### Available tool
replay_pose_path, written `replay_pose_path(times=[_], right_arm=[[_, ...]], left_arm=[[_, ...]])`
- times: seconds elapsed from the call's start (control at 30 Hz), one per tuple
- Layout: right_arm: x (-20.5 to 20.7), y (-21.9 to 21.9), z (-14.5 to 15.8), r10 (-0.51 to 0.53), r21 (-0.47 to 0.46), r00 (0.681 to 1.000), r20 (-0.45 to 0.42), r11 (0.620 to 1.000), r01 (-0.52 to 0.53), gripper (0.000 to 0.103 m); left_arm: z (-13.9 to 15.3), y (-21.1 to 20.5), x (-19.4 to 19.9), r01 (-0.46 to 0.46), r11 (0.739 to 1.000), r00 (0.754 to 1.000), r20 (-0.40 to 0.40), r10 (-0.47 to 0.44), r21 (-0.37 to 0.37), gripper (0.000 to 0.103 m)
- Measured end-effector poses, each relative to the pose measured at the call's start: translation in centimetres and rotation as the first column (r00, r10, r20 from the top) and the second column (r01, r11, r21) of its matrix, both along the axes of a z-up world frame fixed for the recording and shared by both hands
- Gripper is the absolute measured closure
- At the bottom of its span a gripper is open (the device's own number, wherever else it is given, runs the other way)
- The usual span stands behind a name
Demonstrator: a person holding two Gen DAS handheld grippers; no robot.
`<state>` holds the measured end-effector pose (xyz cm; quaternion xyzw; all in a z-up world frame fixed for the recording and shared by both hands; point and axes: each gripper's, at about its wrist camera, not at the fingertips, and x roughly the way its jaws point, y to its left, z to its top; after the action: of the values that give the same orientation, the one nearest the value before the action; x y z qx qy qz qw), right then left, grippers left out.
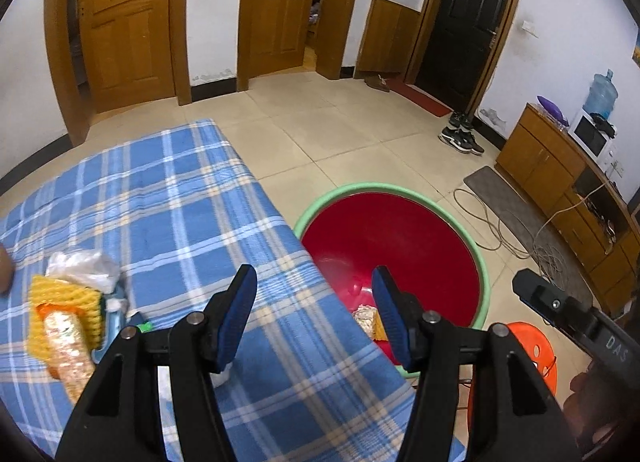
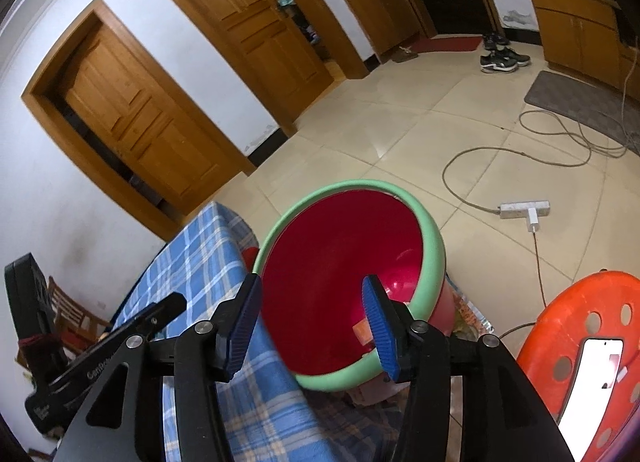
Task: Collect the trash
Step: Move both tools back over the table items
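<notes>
Trash pile (image 1: 68,310) (yellow foam net, wrappers, clear plastic) lies left of left claw (image 1: 314,298) on plaid cloth (image 1: 180,201), near its front edge. Both claws open w/ nothing between pads. Right claw (image 2: 310,302) hangs over red bin w/ green rim (image 2: 352,185), scraps at bottom partly hidden. Tiled floor beyond, open; cables, orange stool (image 2: 580,302) right.

In front of you the tabletop (image 1: 192,221) wears a blue plaid cloth. At its left side a heap of trash lies on it: a crumpled clear plastic bag (image 1: 86,268), a yellow foam net (image 1: 66,308) and a clear snack packet (image 1: 68,346). On the tiled floor (image 1: 320,129) beside the tabletop stands a red basin (image 1: 400,246) with a green rim, some wrappers (image 1: 366,320) inside it.
</notes>
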<state>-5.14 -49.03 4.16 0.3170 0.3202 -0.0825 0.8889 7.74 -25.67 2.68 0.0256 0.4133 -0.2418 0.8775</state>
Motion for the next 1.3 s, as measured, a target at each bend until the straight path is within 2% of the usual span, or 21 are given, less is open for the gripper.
replay_pose_path(times=[0.37, 0.73, 0.93, 1.03, 1.3], right_arm=[[-1.7, 2.5, 1.6, 0.043, -0.017, 0.999, 0.023, 0.999, -0.043, 0.048], [-1.5, 6.9, 2.8, 0.117, -0.048, 0.993, 0.031, 0.992, -0.116, 0.048], [-1.4, 8.6, 2.5, 0.137, -0.054, 0.99, 0.022, 0.989, -0.135, 0.047], [-1.4, 9.4, 2.0, 0.147, -0.057, 0.989, 0.016, 0.988, -0.146, 0.047], [-0.5, 11.2, 0.7, 0.18, -0.06, 0.983, -0.023, 0.982, -0.181, 0.046]], left_arm=[[2.2, 4.9, -2.1, -0.087, 0.996, 0.995, 0.044, 0.086, 0.006, 0.043], [2.1, 11.3, -2.8, -0.208, 0.978, 0.977, 0.04, 0.208, -0.014, 0.043], [0.6, 15.2, -2.9, -0.278, 0.961, 0.96, 0.028, 0.277, 0.011, 0.043], [-0.5, 16.9, -2.7, -0.303, 0.953, 0.953, 0.0, 0.303, 0.0, 0.043], [-4.0, 19.0, -1.5, -0.336, 0.941, 0.939, -0.063, 0.337, 0.031, 0.043]])
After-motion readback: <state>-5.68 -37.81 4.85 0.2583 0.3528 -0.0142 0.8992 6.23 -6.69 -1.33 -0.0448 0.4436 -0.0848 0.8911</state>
